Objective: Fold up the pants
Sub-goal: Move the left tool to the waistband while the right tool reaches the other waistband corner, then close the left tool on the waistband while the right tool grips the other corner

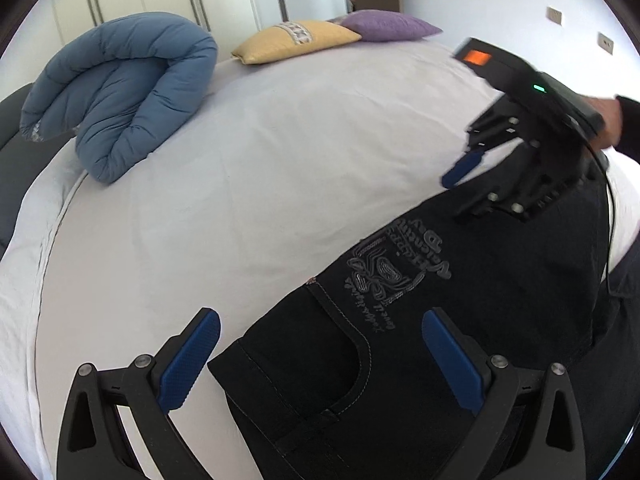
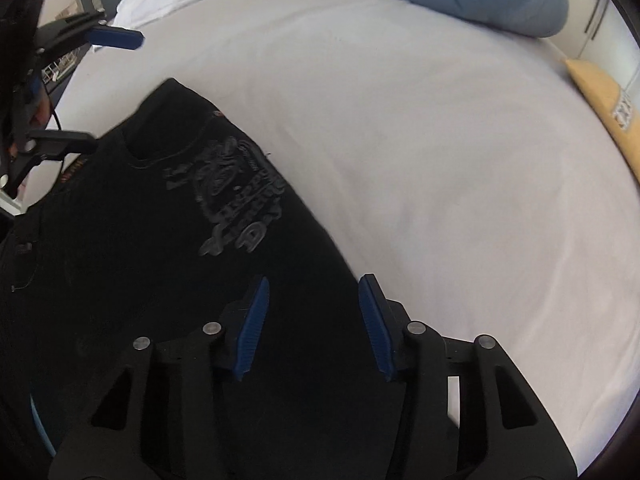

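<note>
**Bed, black pants, two hand-held grippers**

Left wrist view, left to right:
- Blue duvet (image 1: 116,100), rolled, at 10 o'clock on the white bed sheet (image 1: 260,184), well apart from the pants.
- Yellow pillow (image 1: 292,40) and purple pillow (image 1: 388,26), touching, at 12 o'clock by the far edge.
- Left gripper (image 1: 320,356), at 6 o'clock: jaws spread wide, nothing clamped. The left pad hangs over bare sheet, the right over the pants' pocket area.
- Black pants (image 1: 460,300) with grey embroidered lettering, flat on the bed from 6 to 3 o'clock.
- Right gripper (image 1: 456,196) at 2 o'clock, in a person's hand (image 1: 608,120), over the pants' far edge. A black cable trails from it across the cloth.

Right wrist view: the right gripper's jaws stand partly apart, released, straddling the pants' edge at 6 o'clock; pads not pressing cloth.
</note>
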